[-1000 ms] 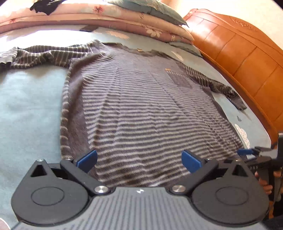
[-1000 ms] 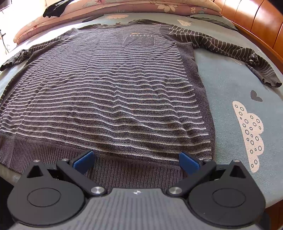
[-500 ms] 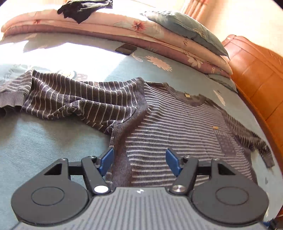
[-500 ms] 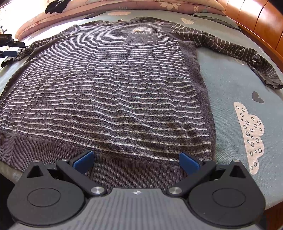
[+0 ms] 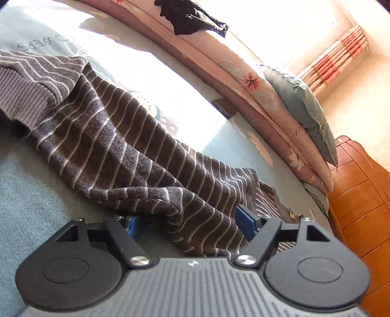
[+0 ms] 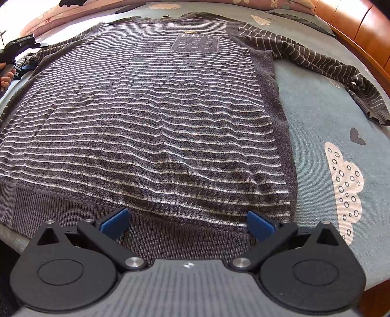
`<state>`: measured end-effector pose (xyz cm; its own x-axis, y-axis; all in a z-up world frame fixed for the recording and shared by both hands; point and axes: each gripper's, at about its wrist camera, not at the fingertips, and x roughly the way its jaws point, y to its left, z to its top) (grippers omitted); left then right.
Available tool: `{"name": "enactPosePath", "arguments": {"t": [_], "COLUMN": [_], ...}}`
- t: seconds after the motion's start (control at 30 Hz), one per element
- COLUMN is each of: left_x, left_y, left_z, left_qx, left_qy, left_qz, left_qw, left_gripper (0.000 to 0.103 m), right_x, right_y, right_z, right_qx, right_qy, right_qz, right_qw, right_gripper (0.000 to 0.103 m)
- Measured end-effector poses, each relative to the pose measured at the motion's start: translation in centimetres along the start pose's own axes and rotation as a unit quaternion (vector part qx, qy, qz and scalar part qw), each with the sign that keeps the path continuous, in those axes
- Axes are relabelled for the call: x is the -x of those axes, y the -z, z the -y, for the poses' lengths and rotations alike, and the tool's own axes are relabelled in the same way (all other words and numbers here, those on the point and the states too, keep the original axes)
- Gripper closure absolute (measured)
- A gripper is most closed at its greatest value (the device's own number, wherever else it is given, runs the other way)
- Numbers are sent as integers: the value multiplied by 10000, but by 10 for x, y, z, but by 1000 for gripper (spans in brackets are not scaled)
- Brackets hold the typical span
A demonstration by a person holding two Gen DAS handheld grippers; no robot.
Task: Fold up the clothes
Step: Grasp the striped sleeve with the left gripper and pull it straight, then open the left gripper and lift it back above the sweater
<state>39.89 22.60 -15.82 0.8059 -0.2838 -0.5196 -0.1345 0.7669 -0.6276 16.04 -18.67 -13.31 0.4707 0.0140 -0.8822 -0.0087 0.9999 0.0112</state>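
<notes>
A grey sweater (image 6: 146, 109) with thin white stripes lies flat and face up on the bed, both sleeves spread out. My right gripper (image 6: 187, 223) hovers open over the ribbed hem, nothing between its fingers. My left gripper (image 5: 189, 224) is low over the rumpled left sleeve (image 5: 121, 151). A fold of that sleeve lies between its jaws, which are opening; the left pad (image 5: 132, 225) stands clear of the cloth. The sleeve's cuff (image 5: 22, 97) lies further out. The right wrist view shows the left gripper (image 6: 23, 68) at the far left edge, a hand (image 6: 6, 78) behind it.
Folded floral quilts (image 5: 243, 80) and a teal pillow (image 5: 299, 104) are stacked along the far side, a black garment (image 5: 192, 17) on top. A dark phone (image 5: 224, 107) lies by the quilts. The wooden headboard (image 6: 353, 24) borders the right. The blue-grey sheet (image 6: 329, 109) surrounds the sweater.
My left gripper has travelled from the hem up the sweater's left side to the sleeve, rolled and dropped lower, with its jaws narrower than a second ago. The right gripper stayed put.
</notes>
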Motion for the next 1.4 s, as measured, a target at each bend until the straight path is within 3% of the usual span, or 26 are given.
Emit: {"name": "enactPosePath", "arguments": {"t": [0.03, 0.07, 0.1, 0.17, 0.3, 0.43, 0.57, 0.6, 0.63, 0.7, 0.83, 0.93, 1.17, 1.4], "left_x": [-1, -1, -2, 0, 6, 7, 3, 3, 3, 6, 20, 23, 31, 79], "left_y": [0, -1, -3, -10, -40, -67, -65, -62, -57, -48, -30, -19, -3, 32], "left_z": [3, 7, 11, 16, 15, 11, 2, -3, -7, -14, -13, -6, 19, 54], "left_qx": [-94, -230, -366, -591, -550, -525, -536, -409, -305, -144, -95, -324, -1033, -1852], "left_qy": [-40, -101, -162, -371, -700, -821, -920, -815, -682, -433, -60, -49, -623, -724], "left_qz": [50, 73, 97, 272, 615, 751, 645, 510, 359, 114, -139, -350, -782, -1444], "left_qw": [9999, 9997, 9992, 9972, 9941, 9924, 9922, 9945, 9966, 9989, 9998, 9989, 9896, 9694], "left_gripper": [37, 62, 75, 80, 94, 94, 94, 90, 74, 54, 44, 44, 44, 40], "right_x": [0, 0, 0, -1, -2, -3, -5, -5, -5, -5, -5, -5, -5, -5], "right_y": [-1, -1, -2, -3, -5, -8, -11, -11, -12, -12, -12, -12, -12, -11], "right_z": [0, 1, 1, 1, 1, 1, 1, 1, 1, 1, 0, 0, -1, -1], "right_qx": [-15, -30, -34, -39, -69, -102, -136, -147, -156, -162, -170, -187, -229, -261], "right_qy": [-2, -4, -2, 10, 32, 56, 79, 86, 92, 100, 118, 143, 175, 185], "right_qz": [-8, -15, -19, -30, -38, -44, -50, -57, -61, -53, -30, -9, 3, 54], "right_qw": [10000, 10000, 10000, 10000, 10000, 9999, 9999, 9998, 9998, 9998, 9998, 9997, 9996, 9995], "right_gripper": [0, 0, 0, 0, 0, 0, 0, 0, 0, 0, 0, 0, 0, 0]}}
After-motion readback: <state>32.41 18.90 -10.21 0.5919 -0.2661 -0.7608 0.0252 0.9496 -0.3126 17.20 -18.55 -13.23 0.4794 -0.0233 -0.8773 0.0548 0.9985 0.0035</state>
